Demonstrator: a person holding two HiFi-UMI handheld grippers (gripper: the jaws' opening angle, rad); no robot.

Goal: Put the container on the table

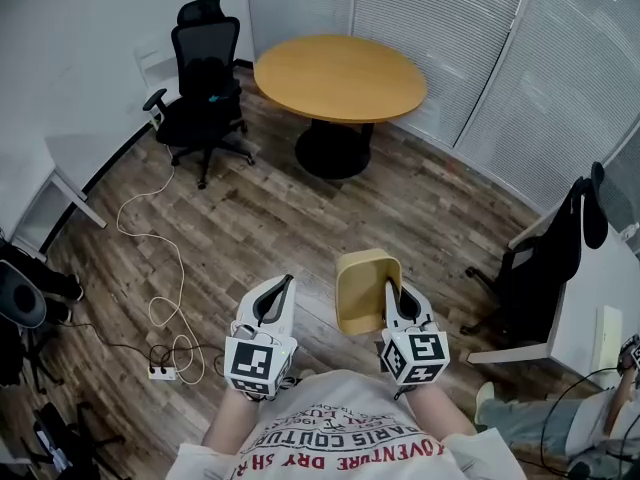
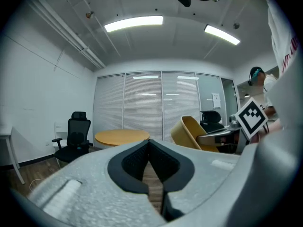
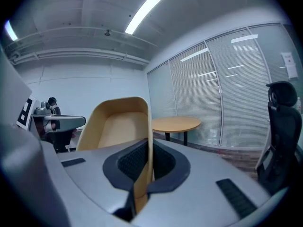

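A tan rectangular container hangs in the air in front of me, open side turned left. My right gripper is shut on its right wall; the right gripper view shows the thin wall pinched between the jaws. My left gripper hovers to the container's left, shut with nothing in it. The left gripper view shows the container at the right. The round wooden table stands far ahead across the floor, also visible as the table and the table.
A black office chair stands left of the table. A white cable and power strip lie on the wood floor at the left. Another black chair and a white desk are at the right. Blinds line the far wall.
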